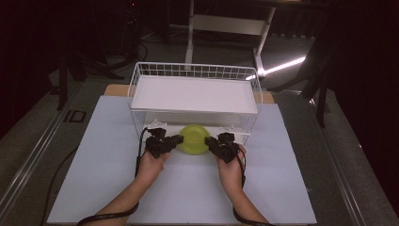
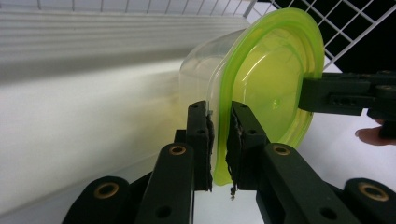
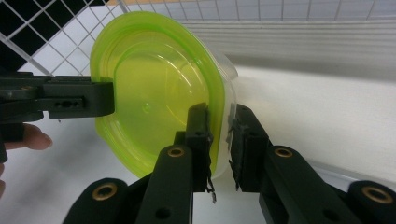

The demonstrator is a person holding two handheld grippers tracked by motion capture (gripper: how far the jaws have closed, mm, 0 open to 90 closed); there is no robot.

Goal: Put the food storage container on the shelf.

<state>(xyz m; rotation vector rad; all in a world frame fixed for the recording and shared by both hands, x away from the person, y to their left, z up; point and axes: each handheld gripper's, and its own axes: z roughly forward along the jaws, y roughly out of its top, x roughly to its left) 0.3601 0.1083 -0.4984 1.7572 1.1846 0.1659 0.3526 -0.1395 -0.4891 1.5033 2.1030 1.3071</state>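
A clear plastic container with a yellow-green lid (image 1: 194,139) hangs tipped on its side just in front of the wire basket's lower opening. My left gripper (image 1: 176,140) is shut on the lid's rim from the left. In the left gripper view my own jaws (image 2: 219,114) pinch the rim of the container (image 2: 266,79), and the right gripper (image 2: 343,95) holds the far edge. My right gripper (image 1: 211,141) is shut on the rim from the right. The right gripper view shows its jaws (image 3: 220,116) clamping the container (image 3: 154,88), with the left gripper (image 3: 70,100) on the opposite edge.
A white wire basket (image 1: 141,77) stands at the back of the pale mat (image 1: 108,155), with a white board (image 1: 193,94) lying across it as a shelf. Metal frame legs (image 1: 190,33) rise behind the table. Dark floor lies on both sides.
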